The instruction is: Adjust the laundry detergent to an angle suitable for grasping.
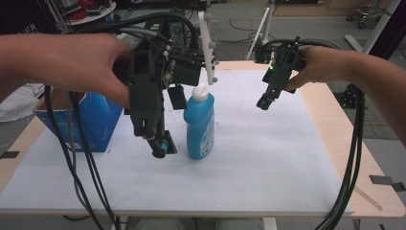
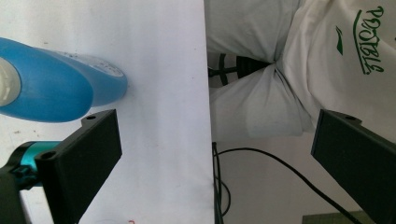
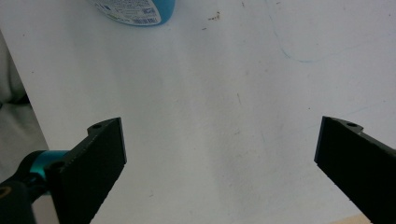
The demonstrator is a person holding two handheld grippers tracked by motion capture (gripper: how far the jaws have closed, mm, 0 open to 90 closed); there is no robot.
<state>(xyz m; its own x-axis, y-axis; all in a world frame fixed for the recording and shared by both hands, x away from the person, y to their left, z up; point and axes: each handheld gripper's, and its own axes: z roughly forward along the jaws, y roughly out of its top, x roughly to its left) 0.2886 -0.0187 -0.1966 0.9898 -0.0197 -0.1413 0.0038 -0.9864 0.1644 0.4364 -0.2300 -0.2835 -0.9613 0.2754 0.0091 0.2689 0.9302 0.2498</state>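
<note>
A blue bottle with a white cap stands upright in the middle of the white table cover. My left gripper hangs just left of the bottle, open, with nothing between its jaws. In the left gripper view the bottle lies up and to the left, beside the left jaw of the open gripper. My right gripper hovers above the far right of the cover, well apart from the bottle. It is open over bare cover, with the bottle's base far off at the top.
A blue cardboard box stands at the table's left edge, behind the left gripper's cables. The cover's near edge and a person's white shirt lie beyond the left jaws. Bare wood borders the cover on the right.
</note>
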